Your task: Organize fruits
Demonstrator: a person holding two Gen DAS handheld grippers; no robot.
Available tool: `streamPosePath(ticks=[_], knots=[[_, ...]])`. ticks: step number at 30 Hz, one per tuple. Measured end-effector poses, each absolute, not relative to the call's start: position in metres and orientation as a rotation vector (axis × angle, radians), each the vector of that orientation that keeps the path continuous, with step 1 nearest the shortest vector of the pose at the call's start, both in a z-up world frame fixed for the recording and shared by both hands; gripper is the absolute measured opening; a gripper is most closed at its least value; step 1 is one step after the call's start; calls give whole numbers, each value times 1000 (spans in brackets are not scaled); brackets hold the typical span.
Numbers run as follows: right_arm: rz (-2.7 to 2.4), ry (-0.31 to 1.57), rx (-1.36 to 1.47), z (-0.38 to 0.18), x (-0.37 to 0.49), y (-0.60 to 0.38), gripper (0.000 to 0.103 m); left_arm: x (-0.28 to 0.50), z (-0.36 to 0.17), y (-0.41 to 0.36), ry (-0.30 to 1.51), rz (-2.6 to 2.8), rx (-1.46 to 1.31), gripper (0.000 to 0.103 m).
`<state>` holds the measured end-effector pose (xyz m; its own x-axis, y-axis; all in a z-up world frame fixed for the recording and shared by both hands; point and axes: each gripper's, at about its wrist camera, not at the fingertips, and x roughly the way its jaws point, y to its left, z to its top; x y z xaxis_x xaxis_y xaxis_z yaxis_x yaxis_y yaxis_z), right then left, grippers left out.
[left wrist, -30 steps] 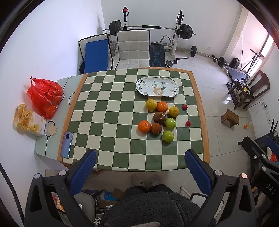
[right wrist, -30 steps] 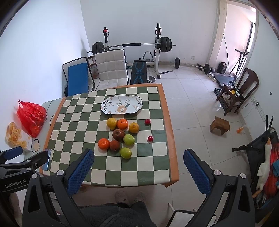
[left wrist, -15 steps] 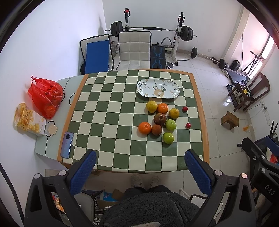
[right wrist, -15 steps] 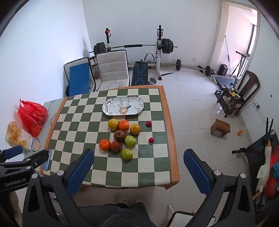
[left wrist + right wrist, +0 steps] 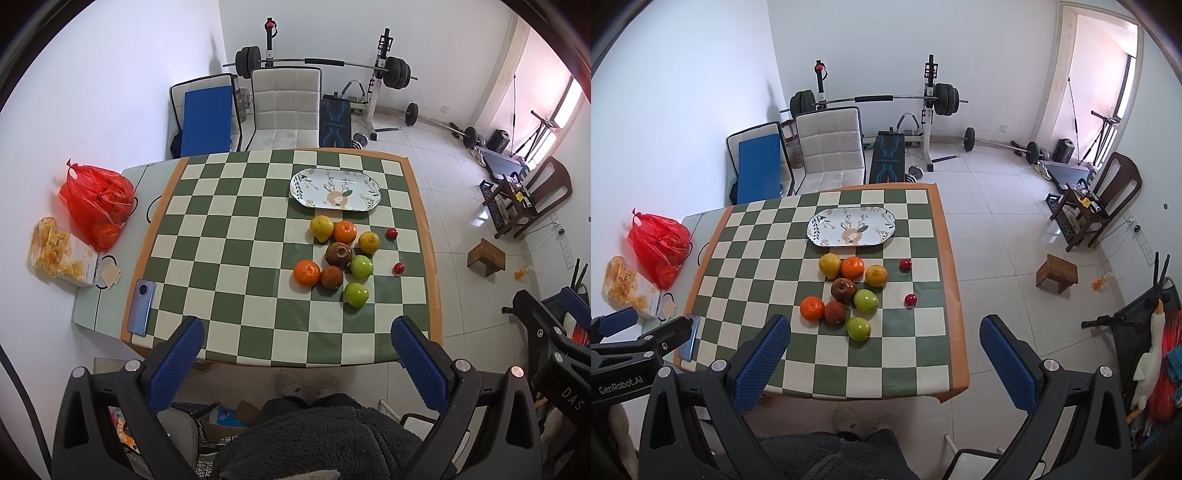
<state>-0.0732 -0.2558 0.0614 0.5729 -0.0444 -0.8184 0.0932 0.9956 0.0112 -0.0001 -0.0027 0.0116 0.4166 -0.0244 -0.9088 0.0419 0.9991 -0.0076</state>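
A cluster of fruit lies on the checkered table: a yellow pear, oranges, a yellow citrus, dark red apples, green apples and two small red fruits. An empty oval patterned plate sits behind them; it also shows in the right wrist view. My left gripper and right gripper are both open and empty, held high above the table's near edge.
A red plastic bag, a snack box and a phone lie at the table's left side. Chairs and a weight bench stand behind the table. A small wooden stool is on the floor to the right.
Both grippers have drifted slightly; the table and fruit sit a little lower in the views. Nothing was grasped or moved.
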Motion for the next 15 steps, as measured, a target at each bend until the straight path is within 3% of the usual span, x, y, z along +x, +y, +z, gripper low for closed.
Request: streamPosePath(ticks=[15], knots=[[-81,958,56,65,-72,-254,103,5,16,-2,1141,-45,11,103]])
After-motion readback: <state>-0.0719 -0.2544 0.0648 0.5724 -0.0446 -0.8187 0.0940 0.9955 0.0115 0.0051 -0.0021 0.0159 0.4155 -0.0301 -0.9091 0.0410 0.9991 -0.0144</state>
